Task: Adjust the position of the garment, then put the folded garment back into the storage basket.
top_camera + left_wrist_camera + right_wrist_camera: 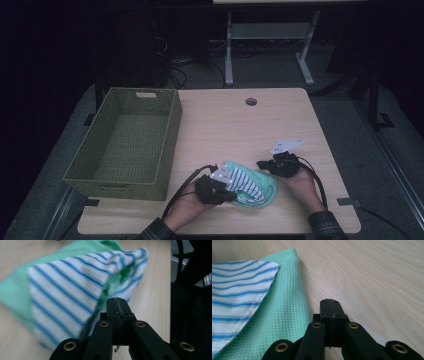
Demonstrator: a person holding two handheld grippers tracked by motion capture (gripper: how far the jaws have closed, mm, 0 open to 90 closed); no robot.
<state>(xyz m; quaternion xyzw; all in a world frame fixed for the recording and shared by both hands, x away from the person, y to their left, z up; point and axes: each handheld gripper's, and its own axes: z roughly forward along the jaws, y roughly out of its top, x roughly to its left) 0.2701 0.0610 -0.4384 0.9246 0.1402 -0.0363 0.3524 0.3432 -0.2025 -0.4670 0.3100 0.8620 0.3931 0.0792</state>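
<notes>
A green waffle cloth (267, 192) lies on the near middle of the table with a white, blue-striped cloth (245, 182) on top of it. My left gripper (231, 194) is at the pile's left side. In the left gripper view its jaws (117, 300) are shut together with nothing between them, right against a raised fold of the striped cloth (62, 290) and the green cloth (15, 293). My right gripper (262, 164) is at the pile's upper right edge. Its jaws (329, 300) are shut and empty, just beside the green cloth (284, 310) and the striped cloth (239, 282).
An olive woven basket (170, 145) stands empty on the table's left side. A round cable hole (251, 101) is near the table's far edge. Bare wood (235, 130) lies between the basket and the right edge. Cables trail from both grippers toward the person.
</notes>
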